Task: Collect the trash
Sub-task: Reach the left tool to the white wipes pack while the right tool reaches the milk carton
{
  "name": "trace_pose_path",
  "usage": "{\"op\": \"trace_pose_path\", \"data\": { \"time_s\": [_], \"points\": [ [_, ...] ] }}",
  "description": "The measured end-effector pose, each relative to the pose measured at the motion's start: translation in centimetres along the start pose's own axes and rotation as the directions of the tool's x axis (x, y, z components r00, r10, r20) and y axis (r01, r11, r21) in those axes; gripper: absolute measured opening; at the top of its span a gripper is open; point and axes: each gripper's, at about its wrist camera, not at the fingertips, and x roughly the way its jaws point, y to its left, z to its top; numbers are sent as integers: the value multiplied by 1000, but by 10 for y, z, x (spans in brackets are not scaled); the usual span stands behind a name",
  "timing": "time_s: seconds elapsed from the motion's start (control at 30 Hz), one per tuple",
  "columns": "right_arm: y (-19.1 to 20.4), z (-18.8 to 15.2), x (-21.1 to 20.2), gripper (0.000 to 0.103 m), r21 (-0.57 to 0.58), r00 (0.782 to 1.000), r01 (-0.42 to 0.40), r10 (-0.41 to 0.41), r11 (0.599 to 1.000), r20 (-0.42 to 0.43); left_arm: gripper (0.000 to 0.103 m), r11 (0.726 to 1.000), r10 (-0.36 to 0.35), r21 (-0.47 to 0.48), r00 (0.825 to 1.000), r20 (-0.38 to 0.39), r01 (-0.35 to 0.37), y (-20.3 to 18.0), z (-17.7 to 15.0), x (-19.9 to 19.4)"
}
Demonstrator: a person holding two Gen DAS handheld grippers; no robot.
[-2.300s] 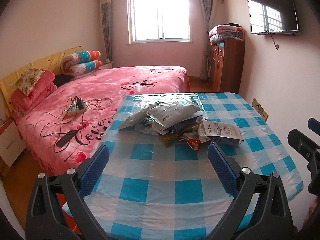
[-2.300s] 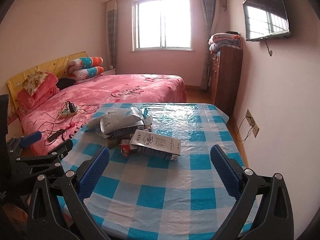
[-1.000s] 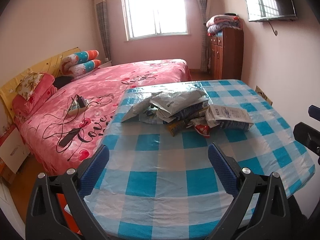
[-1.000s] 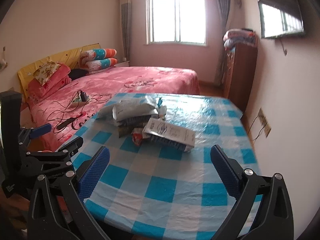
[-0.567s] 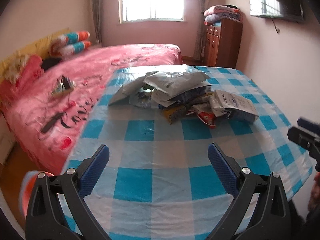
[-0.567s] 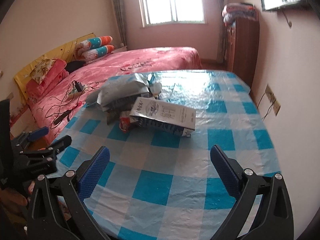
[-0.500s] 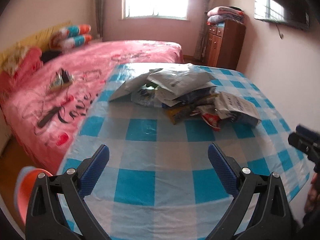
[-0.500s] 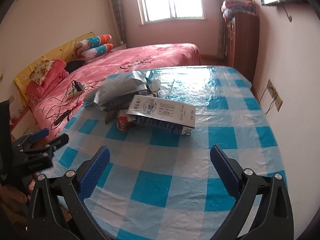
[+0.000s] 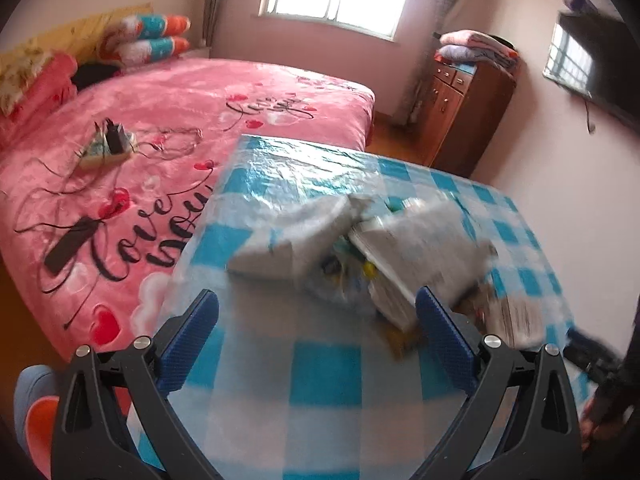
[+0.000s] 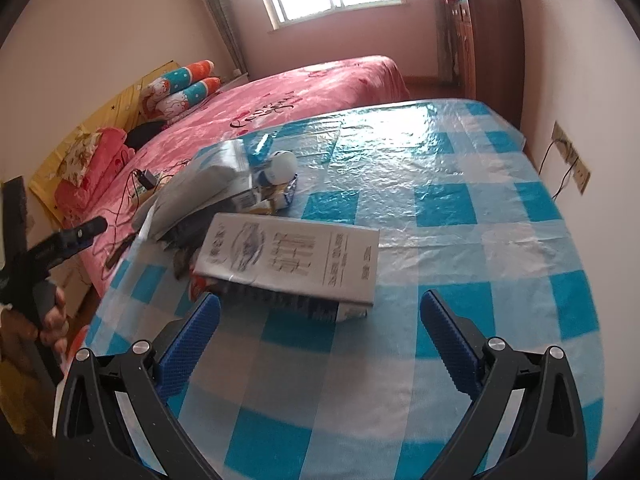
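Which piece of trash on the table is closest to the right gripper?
The flat grey printed carton. It lies just ahead of the open right gripper, at the near edge of the pile, while the grey bags sit farther back.

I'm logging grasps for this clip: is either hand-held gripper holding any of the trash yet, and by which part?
Nothing is held. The left hand-held gripper and right hand-held gripper are both open above the table, short of the trash pile.

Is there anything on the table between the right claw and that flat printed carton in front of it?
Nothing visible. The right claw is open, and only bare checked tablecloth lies between it and the printed carton. The rest of the trash pile sits behind the carton, not in front.
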Motion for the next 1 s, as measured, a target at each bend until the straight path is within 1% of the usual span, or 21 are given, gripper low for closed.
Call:
{"op": "trace_pose_path", "data": {
  "time_s": [0.07,0.1,0.17,0.27,0.3,0.33,0.4,0.47,0.5,0.6,0.67,0.77,0.83,0.93,1.0],
  "points": [
    [-7,8,6,98,23,1000,-20,20,1000,-3,99,999,-43,-30,999,-10,42,10,17,12],
    [-9,13,9,98,31,1000,-24,25,999,-5,99,996,-83,-38,996,-26,82,15,26,21],
    [-13,21,15,98,39,999,-49,49,998,-8,99,987,-159,-27,984,-78,157,20,41,43],
    [-12,32,21,98,30,998,-58,59,998,-12,99,991,-134,-34,986,-99,131,30,52,65],
    [-11,35,24,98,24,998,-62,63,998,-13,99,987,-156,-46,981,-116,152,36,56,75],
    [-10,38,27,98,18,997,-73,73,997,-15,99,986,-165,-52,978,-126,159,39,58,81],
    [-7,43,32,97,2,996,-90,90,996,-16,99,986,-160,-59,977,-139,153,45,61,93],
    [-3,48,38,92,-22,995,-100,100,995,-16,99,982,-185,-57,971,-150,179,48,61,99],
    [-1,51,41,88,-33,995,-102,102,994,-18,99,980,-198,-60,968,-157,190,50,61,103],
    [1,58,51,87,-50,993,-112,110,992,-32,99,970,-238,-100,956,-169,223,53,59,114],
    [2,60,58,87,-50,989,-137,134,989,-63,99,966,-251,-113,951,-182,233,52,56,120],
    [6,55,68,87,-61,982,-152,144,986,-123,99,970,-239,-92,945,-224,224,45,48,131],
    [5,53,69,87,-58,978,-174,165,983,-128,99,973,-228,-79,947,-225,216,41,44,133],
    [6,46,64,87,-68,975,-182,171,981,-140,99,976,-219,-72,948,-233,207,37,41,133],
    [9,38,60,87,-69,970,-198,186,978,-156,99,980,-200,-30,949,-243,199,28,36,131]
  ]
}}
